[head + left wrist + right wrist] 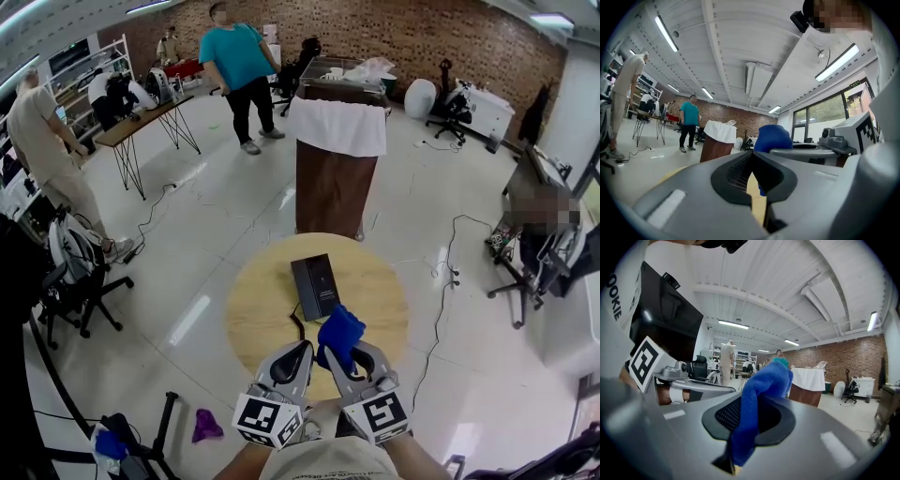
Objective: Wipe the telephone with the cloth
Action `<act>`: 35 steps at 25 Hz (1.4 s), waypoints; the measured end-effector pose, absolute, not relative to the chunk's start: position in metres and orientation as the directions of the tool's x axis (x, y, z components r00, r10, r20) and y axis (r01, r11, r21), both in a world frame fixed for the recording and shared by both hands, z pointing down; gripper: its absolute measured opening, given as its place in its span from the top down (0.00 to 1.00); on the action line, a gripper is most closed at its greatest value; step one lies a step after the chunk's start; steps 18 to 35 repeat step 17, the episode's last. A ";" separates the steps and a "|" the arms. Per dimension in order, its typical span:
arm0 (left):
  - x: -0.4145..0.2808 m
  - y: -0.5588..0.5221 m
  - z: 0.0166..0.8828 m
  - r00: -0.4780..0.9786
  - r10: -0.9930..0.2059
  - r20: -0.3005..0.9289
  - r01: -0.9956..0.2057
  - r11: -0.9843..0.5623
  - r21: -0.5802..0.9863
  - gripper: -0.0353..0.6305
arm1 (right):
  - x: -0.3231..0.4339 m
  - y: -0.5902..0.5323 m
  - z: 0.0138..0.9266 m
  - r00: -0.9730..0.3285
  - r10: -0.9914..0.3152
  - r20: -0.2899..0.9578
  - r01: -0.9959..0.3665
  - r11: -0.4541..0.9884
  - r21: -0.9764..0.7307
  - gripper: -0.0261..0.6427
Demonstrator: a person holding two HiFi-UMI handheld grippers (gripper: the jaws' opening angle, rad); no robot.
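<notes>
A black telephone [316,286] lies flat on the round wooden table [258,309], with a dark cord [298,324] trailing toward the near edge. Both grippers hover side by side over the table's near edge, short of the phone. My right gripper [340,350] is shut on a blue cloth [339,333], which bunches up above its jaws; in the right gripper view the cloth [759,390] hangs pinched between the closed jaws of that gripper [745,414]. My left gripper [302,351] is shut with nothing between its jaws, as the left gripper view [751,163] shows, with the cloth [772,138] just to its right.
Beyond the table stands a brown lectern [330,192] draped with a white cloth. A person in a teal shirt [236,58] stands farther back. An office chair [80,272] is at the left. A purple object [205,426] and cables lie on the floor.
</notes>
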State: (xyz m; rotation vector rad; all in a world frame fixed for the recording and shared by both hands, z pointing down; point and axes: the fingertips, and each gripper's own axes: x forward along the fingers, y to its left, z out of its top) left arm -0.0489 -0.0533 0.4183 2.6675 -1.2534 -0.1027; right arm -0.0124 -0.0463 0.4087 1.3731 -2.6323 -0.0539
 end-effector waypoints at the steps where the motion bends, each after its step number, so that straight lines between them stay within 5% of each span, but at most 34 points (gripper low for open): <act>1: -0.050 -0.054 0.418 0.638 -0.770 0.018 -0.756 -0.622 0.203 0.95 | -0.013 -0.046 0.408 -0.560 -0.817 0.137 -0.811 0.574 0.112 0.87; 35: -0.047 -0.047 0.420 0.640 -0.768 0.014 -0.752 -0.623 0.215 0.95 | -0.010 -0.039 0.413 -0.558 -0.817 0.143 -0.812 0.573 0.106 0.87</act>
